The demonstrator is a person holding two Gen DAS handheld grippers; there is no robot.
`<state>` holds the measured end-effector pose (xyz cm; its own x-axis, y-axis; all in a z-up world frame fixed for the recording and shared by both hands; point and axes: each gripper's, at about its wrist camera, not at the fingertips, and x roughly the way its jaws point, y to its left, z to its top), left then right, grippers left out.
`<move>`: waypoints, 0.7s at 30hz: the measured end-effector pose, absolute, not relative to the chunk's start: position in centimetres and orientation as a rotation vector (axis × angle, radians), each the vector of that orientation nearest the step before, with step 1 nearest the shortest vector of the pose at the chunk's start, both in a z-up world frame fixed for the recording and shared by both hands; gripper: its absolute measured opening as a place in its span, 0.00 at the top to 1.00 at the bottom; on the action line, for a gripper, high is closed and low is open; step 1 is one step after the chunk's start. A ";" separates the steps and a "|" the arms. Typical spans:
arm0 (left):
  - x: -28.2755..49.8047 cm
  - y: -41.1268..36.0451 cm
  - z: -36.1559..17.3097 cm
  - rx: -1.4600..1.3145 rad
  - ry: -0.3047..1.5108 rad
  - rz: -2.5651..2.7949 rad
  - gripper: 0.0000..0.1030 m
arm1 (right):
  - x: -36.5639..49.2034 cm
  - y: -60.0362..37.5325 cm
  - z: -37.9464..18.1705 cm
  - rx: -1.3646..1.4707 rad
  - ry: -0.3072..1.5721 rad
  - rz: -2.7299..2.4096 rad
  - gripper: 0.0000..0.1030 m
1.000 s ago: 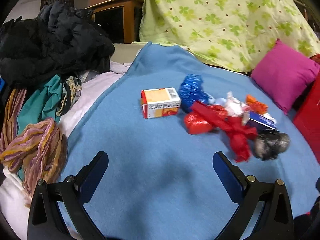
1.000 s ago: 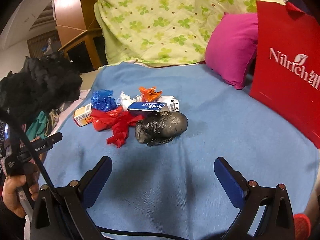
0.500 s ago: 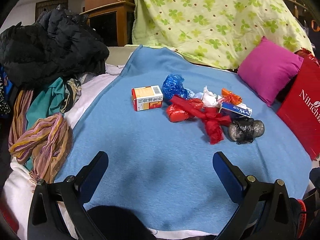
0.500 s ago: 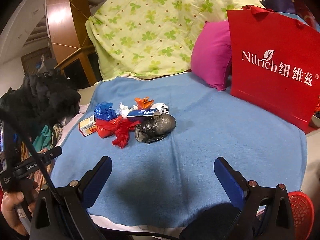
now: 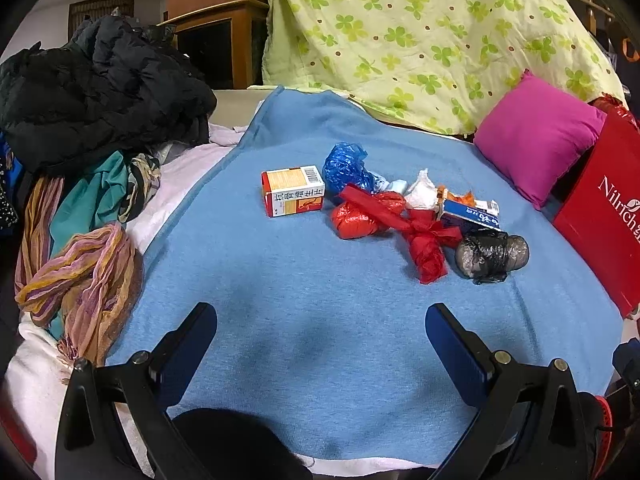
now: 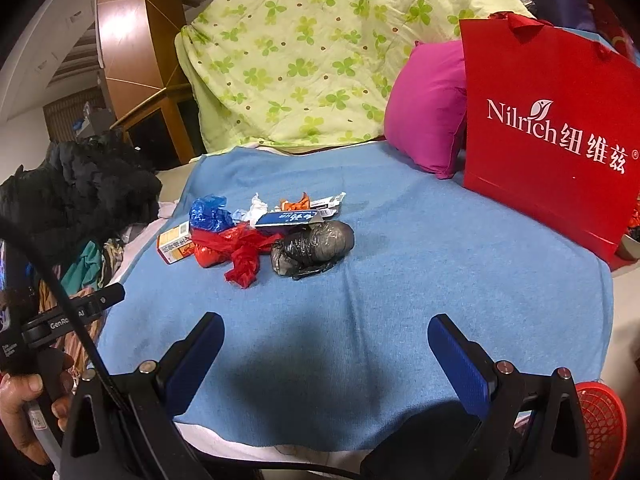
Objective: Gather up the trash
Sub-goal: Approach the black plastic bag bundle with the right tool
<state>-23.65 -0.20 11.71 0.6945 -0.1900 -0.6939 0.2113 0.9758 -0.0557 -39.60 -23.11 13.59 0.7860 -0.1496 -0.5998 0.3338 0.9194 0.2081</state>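
The left gripper [image 5: 320, 336] and right gripper [image 6: 324, 338] both hang with fingers spread wide and nothing between them, above the near edge of a blue blanket [image 5: 280, 280] laid over a bed. Behind it rise a green clover-print quilt [image 5: 420, 40], a magenta pillow [image 5: 536, 136] and wooden furniture; dark clothes [image 5: 100, 92] and a striped scarf [image 5: 80, 280] are heaped at the left. Only the right wrist view shows the whole red paper bag [image 6: 552, 136], a red mesh basket [image 6: 600, 420] and the person's hand [image 6: 20, 408]. The trash sits mid-blanket: an orange carton [image 5: 294, 196], blue plastic [image 5: 346, 166], red plastic bag [image 5: 384, 220], black bundle [image 5: 490, 256], all crumpled, touching.
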 end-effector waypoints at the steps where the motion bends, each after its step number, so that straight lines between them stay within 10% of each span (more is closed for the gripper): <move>1: -23.7 -0.2 11.7 0.025 0.772 -0.223 0.00 | -39.6 -23.1 13.6 0.313 0.615 -0.267 0.00; 21: -23.3 0.1 10.9 0.018 0.791 -0.238 0.00 | -39.3 -23.3 12.7 0.304 0.634 -0.284 0.00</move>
<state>-23.33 0.13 10.88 0.6780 -0.2048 -0.7060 0.2180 0.9732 -0.0730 -39.33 -23.30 12.73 0.7698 -0.1657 -0.6165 0.3496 0.9175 0.1899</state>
